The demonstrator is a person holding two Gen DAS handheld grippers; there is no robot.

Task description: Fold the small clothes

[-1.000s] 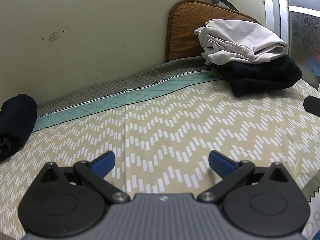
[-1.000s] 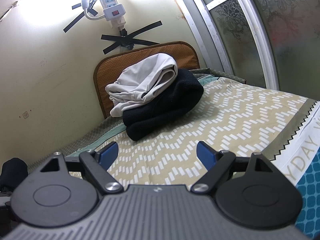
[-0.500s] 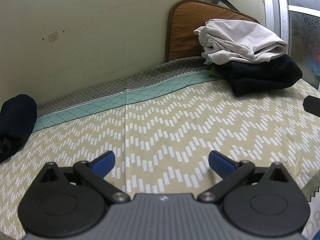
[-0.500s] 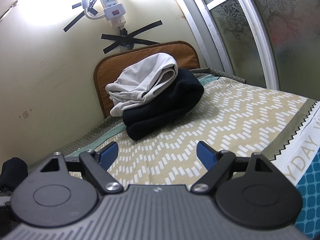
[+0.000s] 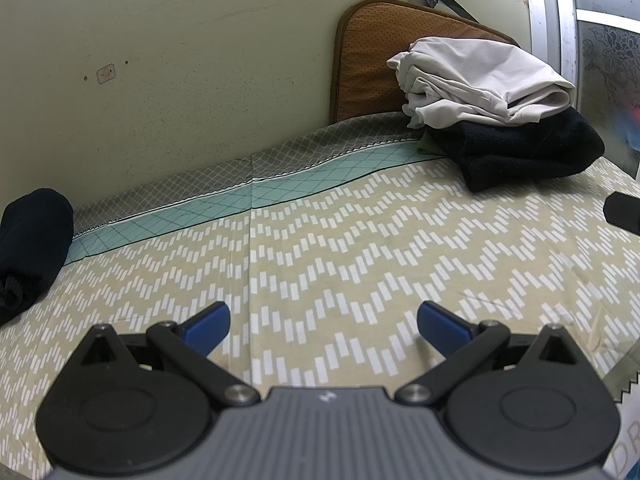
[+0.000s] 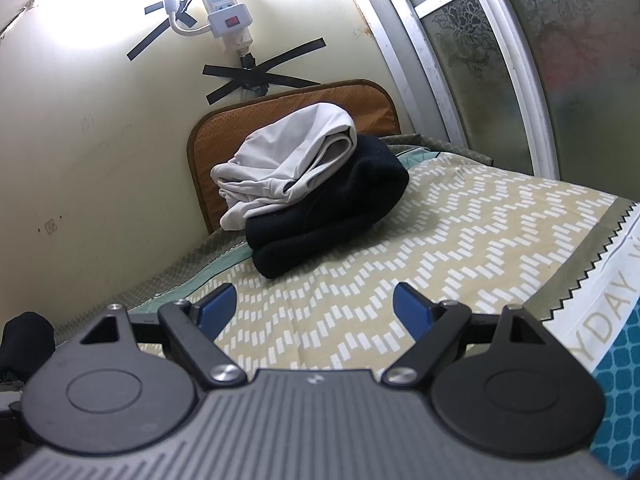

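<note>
Both tools are spread wide and hold nothing. Left tool [image 5: 323, 320]: its blue fingertips [image 5: 208, 322] stand well apart above the patterned bedsheet [image 5: 320, 240], with only bare sheet between them. Right tool [image 6: 315, 307]: same condition — blue fingertips [image 6: 412, 310] far apart over the sheet, nothing gripped.

Clothing positions:

- White garment [image 6: 288, 164] — loosely folded, lying on top of a dark garment [image 6: 332, 212]. The stack sits at the far corner of the bed, against an orange-brown cushion [image 6: 288, 108] that leans on the wall. In the left wrist view the same stack appears at upper right, well apart from the tool.
- Rolled dark garment [image 5: 32, 240] — at the left edge of the bed, near the wall, apart from both tools.

A white power strip [image 6: 224, 8] hangs on the wall above the cushion, with black tape strips [image 6: 260, 76] crossed beneath it. A frosted, patterned glass panel [image 6: 500, 52] in a metal frame stands to the right of the bed.
</note>
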